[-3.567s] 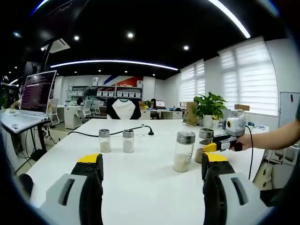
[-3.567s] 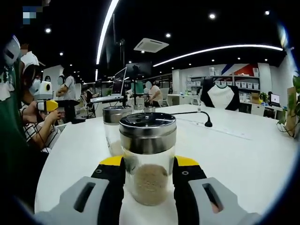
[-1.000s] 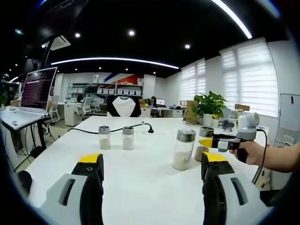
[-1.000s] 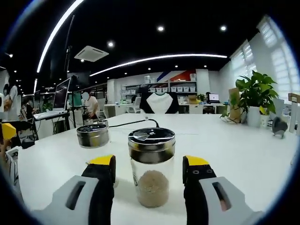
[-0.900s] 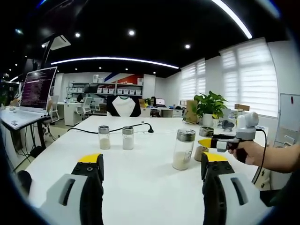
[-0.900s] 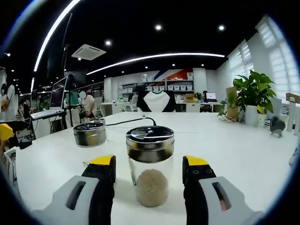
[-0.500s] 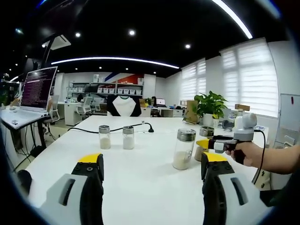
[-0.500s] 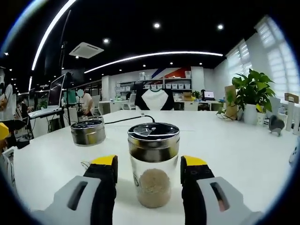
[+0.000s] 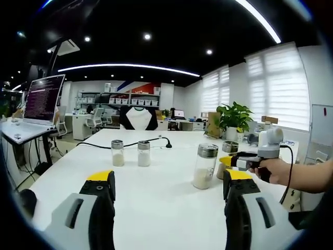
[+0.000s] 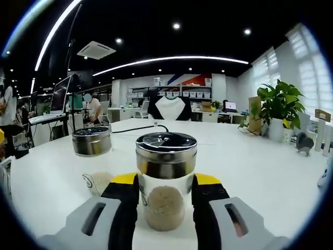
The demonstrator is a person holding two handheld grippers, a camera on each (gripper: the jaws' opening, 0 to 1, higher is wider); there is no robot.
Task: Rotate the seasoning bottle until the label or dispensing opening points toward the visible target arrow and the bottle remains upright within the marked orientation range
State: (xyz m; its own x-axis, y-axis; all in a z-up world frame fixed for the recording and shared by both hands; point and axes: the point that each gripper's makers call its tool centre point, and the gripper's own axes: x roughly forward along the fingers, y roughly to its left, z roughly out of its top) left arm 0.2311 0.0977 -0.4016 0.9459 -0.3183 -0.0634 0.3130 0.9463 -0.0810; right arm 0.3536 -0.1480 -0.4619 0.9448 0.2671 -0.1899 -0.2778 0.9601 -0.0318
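The seasoning bottle [image 10: 166, 179] is standing upright on the white worktop [image 10: 260, 161], dead ahead of the right gripper [image 10: 166, 200], whose jaws are pressing its glass sides, so the twist should run about the bottle's vertical axis. A second jar [image 10: 93, 159] is sitting just beside it, leaving little room there. The left gripper [image 9: 171, 190] is hovering spread and empty, well apart from the bottle. I'm seeing no target arrow.

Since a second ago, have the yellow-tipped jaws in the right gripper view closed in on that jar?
Yes. The right gripper has closed: its jaws, which stood apart from the seasoning bottle a second ago, now sit against its glass sides.
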